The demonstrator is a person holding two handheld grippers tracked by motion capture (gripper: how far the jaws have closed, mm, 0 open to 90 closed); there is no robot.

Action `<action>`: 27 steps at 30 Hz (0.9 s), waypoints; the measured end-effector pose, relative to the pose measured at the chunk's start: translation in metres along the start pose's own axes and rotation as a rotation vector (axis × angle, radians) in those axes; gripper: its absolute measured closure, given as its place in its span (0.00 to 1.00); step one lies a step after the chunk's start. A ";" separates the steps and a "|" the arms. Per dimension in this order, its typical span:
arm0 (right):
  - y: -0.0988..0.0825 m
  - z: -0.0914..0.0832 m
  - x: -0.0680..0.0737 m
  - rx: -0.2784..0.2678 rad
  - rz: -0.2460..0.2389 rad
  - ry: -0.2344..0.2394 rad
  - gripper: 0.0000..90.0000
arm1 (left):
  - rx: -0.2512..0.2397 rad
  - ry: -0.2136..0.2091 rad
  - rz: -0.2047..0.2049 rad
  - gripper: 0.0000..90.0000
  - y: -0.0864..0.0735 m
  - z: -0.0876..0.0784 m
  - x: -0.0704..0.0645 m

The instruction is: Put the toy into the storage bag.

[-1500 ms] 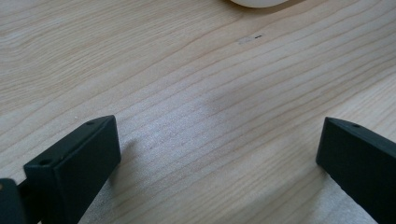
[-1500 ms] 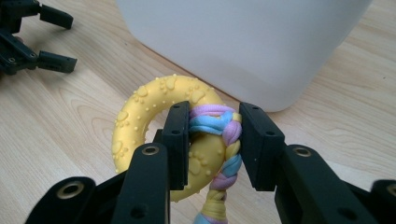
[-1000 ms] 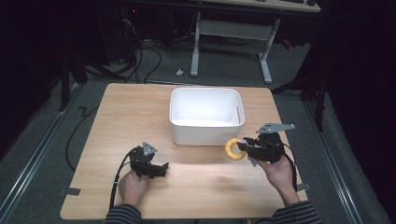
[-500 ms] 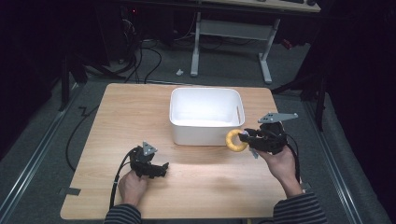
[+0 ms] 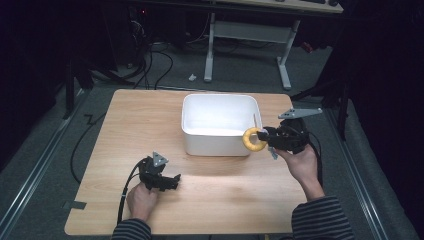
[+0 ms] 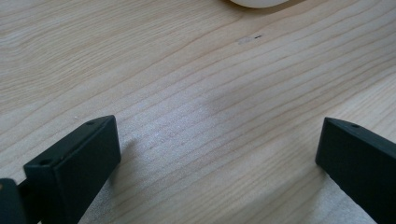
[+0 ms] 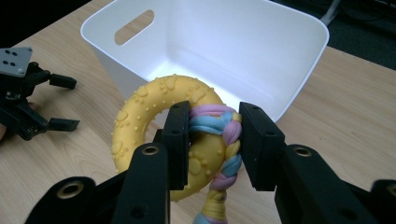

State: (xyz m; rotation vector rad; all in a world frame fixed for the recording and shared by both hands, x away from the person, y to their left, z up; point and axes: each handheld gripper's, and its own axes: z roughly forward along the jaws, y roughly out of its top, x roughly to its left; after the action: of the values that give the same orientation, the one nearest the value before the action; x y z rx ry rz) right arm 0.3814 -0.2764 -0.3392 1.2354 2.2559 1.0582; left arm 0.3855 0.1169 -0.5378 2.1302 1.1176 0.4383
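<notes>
**Yellow ring toy lifted, not yet in the bin**

Yellow rubber ring toy [image 7: 161, 126], studded with paw prints and knotted to a pastel braided rope [image 7: 223, 140], was off the bench [image 5: 235, 200] and held in the air. Right gripper [image 7: 215, 140] was clamped on it: the two black jaws pressed on the braid where it loops through the ring, with the ring itself hanging to one side of the jaws. In the high view the toy [image 5: 254, 139] sat just beside the near right corner of the white plastic bin [image 5: 220, 145], at about rim level, outside the wall rather than over the opening.

Bin interior looked bare in the right gripper view; nothing lay in it.

Left gripper [image 5: 167, 181] rested low at the near left of the bench, well apart from bin and toy. Its jaws stood wide apart with only bare wood grain between them; it held nothing.

Judgement on progress: pick-up done, grip looked firm. Left to do, as it seemed: carry the toy across the rim, bring it over the open bin, release. Roughly the midpoint of the job. The dangling rope tail might catch on the rim during the crossing.
</notes>
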 end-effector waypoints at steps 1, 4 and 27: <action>0.002 0.000 0.000 -0.002 -0.002 -0.002 0.73 | 0.000 0.000 0.000 0.00 0.000 0.000 0.000; 0.009 -0.001 -0.001 0.000 -0.008 -0.009 0.73 | 0.000 0.001 0.001 0.00 0.000 0.000 0.000; 0.049 0.021 -0.007 0.005 0.018 -0.004 0.73 | 0.001 0.000 0.001 0.00 0.000 0.000 0.000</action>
State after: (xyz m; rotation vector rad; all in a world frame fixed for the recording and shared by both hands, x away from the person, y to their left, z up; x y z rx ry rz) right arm 0.4257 -0.2560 -0.3165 1.2607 2.2501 1.0561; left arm 0.3849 0.1170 -0.5378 2.1315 1.1169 0.4381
